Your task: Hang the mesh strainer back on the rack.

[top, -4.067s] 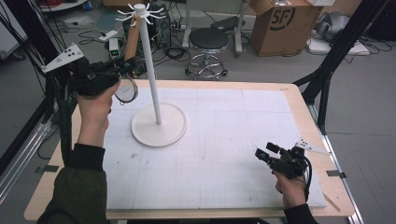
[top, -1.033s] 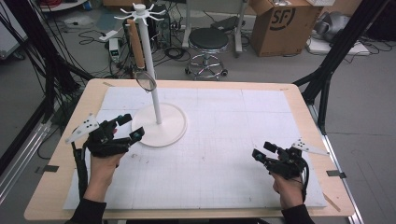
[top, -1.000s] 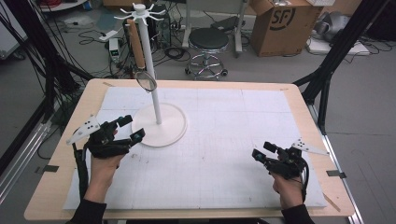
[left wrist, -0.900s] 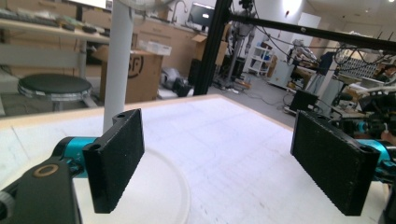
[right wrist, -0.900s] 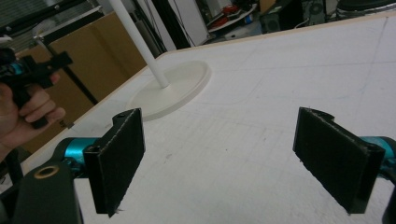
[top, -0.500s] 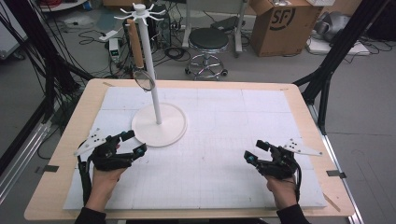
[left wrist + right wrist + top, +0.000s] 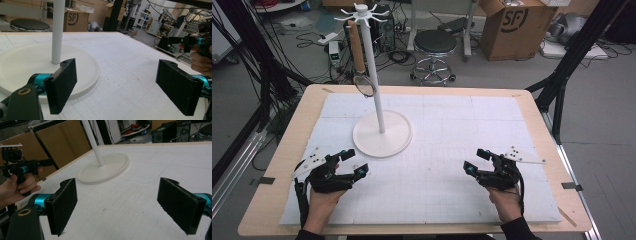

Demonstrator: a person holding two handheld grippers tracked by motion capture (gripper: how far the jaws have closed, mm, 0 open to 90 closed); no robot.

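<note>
The white mat (image 7: 452,150) lies bare across the middle and right of the high view, giving wide passage between the left gripper (image 7: 354,162) and the right gripper (image 7: 474,161). The only obstacle is the white stand (image 7: 374,75) at upper left, its round base (image 7: 384,137) close beyond the left gripper, a utensil (image 7: 362,65) hanging from its top.

A pale wooden tabletop (image 7: 277,150) with a white gridded mat (image 7: 492,120) on it stands on a grey floor (image 7: 607,130). Behind it are a round black stool on wheels (image 7: 435,47), a brown cardboard box (image 7: 512,27), tangled black cables (image 7: 307,35) and black metal frame posts (image 7: 569,60).
</note>
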